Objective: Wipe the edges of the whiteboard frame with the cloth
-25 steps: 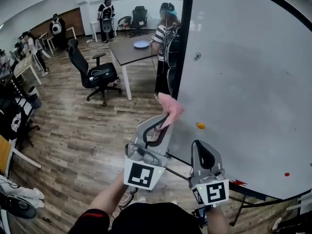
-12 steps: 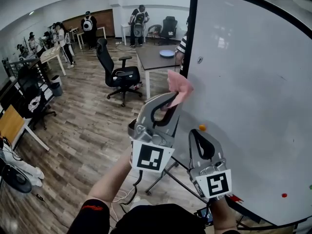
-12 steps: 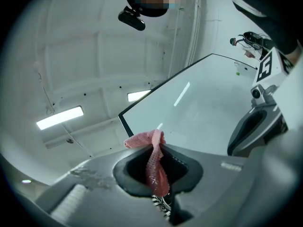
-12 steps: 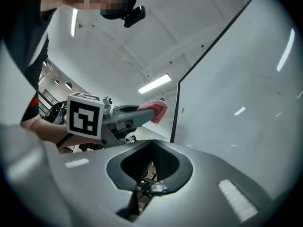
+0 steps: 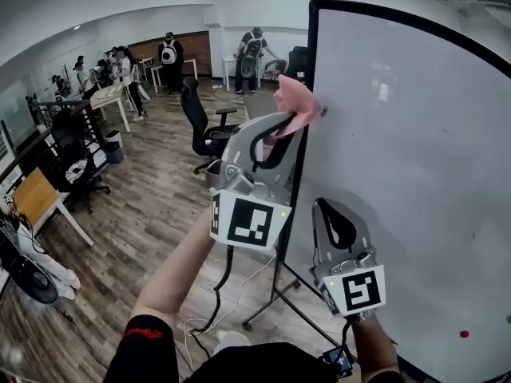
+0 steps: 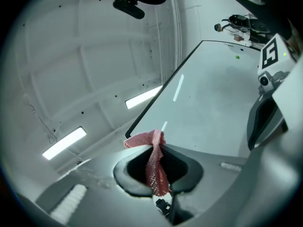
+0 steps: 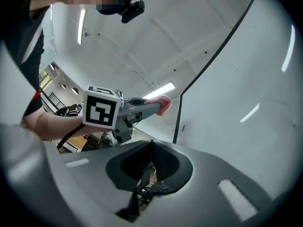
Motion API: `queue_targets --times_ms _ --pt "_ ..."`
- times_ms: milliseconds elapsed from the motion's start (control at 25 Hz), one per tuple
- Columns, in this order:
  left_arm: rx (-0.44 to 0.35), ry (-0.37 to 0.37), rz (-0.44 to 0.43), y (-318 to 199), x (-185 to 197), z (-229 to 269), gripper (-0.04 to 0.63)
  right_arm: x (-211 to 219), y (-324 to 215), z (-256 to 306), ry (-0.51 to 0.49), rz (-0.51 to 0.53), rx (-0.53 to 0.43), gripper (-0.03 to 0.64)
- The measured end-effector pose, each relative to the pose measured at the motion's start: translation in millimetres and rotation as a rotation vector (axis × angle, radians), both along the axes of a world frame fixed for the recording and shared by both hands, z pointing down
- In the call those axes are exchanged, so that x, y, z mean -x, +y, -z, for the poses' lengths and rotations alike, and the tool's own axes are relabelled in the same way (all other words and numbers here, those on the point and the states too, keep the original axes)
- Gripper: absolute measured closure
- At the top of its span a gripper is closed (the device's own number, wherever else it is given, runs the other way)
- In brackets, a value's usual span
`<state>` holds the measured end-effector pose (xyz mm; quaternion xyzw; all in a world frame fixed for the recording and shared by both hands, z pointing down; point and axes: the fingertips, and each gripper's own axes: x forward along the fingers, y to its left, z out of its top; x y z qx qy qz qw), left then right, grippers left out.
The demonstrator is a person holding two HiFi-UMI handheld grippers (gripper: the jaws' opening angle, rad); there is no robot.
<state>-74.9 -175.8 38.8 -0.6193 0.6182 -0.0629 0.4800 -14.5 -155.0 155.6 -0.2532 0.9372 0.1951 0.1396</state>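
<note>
Against the whiteboard frame's (image 5: 312, 46) left edge, upper part, my left tool (image 5: 289, 126) pinches the pink cloth (image 5: 297, 100). Right tool (image 5: 334, 207), lower by the board, is pressed together w/ nothing in it. Best: cloth flat on the edge, steady pressure, no slipping onto the board.
</note>
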Motion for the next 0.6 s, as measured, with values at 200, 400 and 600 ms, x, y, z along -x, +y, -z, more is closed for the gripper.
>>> queue_targets --times_ms 200,400,600 --pt "-0.023 -0.058 0.055 -8.7 -0.3 20.2 0.572 -1.6 -4.4 11.7 -0.015 0.013 -0.025 0.615" --pt "-0.035 -0.088 0.095 -15.7 4.7 51.4 0.571 9.1 -2.6 36.3 -0.012 0.035 -0.067 0.615" --pt "-0.057 -0.116 0.111 -24.1 -3.9 80.0 0.571 12.0 -6.2 63.7 -0.035 0.05 -0.1 0.615"
